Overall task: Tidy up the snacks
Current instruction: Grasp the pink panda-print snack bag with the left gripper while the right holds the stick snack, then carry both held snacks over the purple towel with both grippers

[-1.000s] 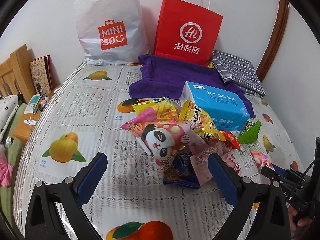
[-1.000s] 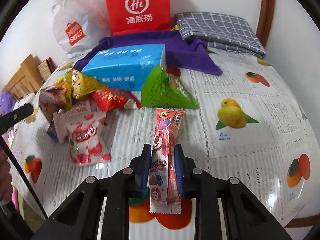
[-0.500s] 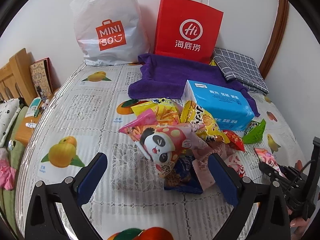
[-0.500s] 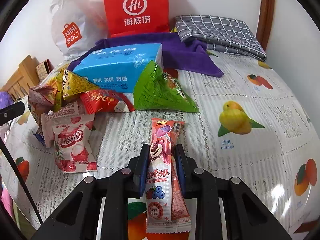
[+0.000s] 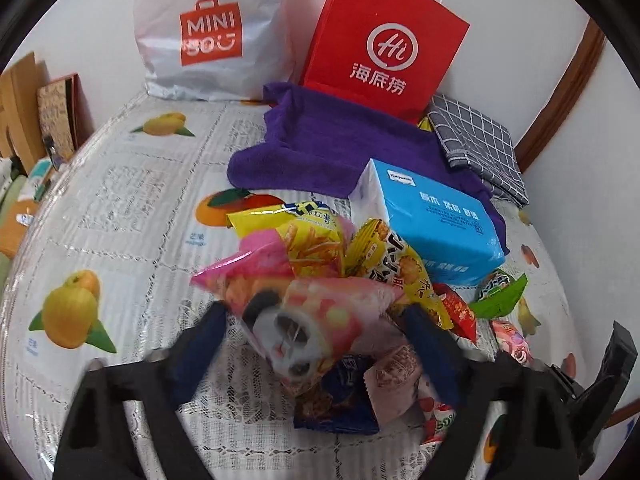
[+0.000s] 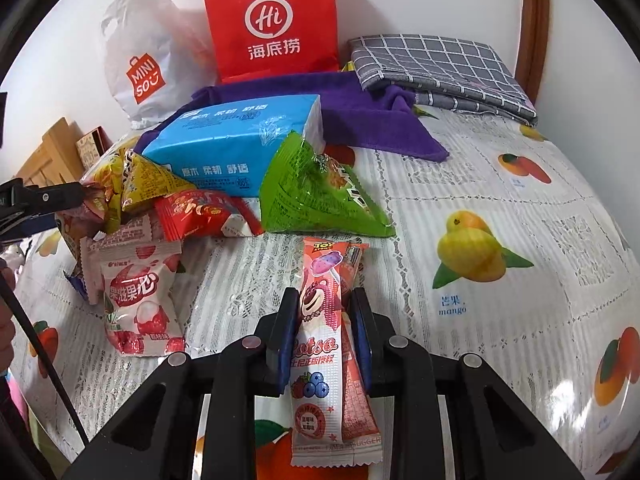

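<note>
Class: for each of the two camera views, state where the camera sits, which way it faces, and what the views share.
Left wrist: behind the open left gripper, facing the panda packet on the snack pile.
Right wrist: behind the right gripper, shut on the pink bar packets, facing the wall.
Shared: blue tissue pack, red bag.

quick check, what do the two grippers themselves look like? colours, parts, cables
Both match: matte black angular linkage arms, with blue pads inside the fingers. The right gripper shows round silver pivot pins along its arms. The left gripper is motion-blurred, so its details are soft. A thin black cable runs at the right view's left edge. No markings are visible.
</note>
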The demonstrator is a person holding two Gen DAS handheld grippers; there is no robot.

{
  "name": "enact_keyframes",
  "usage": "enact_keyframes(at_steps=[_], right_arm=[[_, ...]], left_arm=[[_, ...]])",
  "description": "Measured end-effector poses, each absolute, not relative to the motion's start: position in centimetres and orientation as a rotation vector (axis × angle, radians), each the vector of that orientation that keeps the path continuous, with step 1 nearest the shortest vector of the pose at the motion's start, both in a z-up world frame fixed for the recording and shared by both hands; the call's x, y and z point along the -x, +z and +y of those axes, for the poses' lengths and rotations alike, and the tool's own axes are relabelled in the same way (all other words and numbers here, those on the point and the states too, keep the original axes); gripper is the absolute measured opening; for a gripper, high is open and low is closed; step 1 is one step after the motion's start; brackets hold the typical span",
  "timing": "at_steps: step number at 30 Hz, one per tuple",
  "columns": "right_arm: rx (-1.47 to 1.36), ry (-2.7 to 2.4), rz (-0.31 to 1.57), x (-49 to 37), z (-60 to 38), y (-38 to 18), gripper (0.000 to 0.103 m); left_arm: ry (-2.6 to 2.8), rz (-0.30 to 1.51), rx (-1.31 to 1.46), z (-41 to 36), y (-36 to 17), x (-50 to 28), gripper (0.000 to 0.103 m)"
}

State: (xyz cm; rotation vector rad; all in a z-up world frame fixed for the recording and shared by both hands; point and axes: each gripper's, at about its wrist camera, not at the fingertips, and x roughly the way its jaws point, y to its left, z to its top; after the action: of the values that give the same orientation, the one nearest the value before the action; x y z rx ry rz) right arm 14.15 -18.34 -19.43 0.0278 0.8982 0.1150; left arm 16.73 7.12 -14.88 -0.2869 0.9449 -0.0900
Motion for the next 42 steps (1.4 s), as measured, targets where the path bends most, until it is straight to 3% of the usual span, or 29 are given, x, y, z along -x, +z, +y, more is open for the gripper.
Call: enact_keyframes(at_steps=[1, 3, 5, 13, 25, 42], right_arm=[[-0.034, 0.118, 0.896, -14.2, -18.4, -19.4, 0.026], [-0.042, 0.123, 0.897, -14.2, -18.5, -19.4, 0.026], [-0.044, 0.126, 0.894, -14.2, -18.6, -19.4, 0.026], [-0.014, 0.120, 0.888, -13.7, -18.5, -18.4, 0.025], [-0.050, 0.169, 0.789, -12.6, -18.1, -11.7, 0.025], [-0.031, 0.146, 0.778, -20.2, -18.5, -5.9, 0.026]], left_arm=[[-0.096, 0.940, 0.284, 7.1, -14.8, -16.7, 0.077], [-0.103, 0.938, 0.274, 7.1, -14.6, -16.6, 0.063], [-0.116, 0.940, 0.260, 7.0, -14.3, -16.3, 0.060], [-0.139, 0.901, 0.257, 8.0, -12.2, -14.3, 0.059], [-0.201, 0.871, 0.228, 6.5, -8.5, -15.0, 0.059], [-0.260, 0.836, 0.177, 3.1, -3.7, -19.6, 0.059]])
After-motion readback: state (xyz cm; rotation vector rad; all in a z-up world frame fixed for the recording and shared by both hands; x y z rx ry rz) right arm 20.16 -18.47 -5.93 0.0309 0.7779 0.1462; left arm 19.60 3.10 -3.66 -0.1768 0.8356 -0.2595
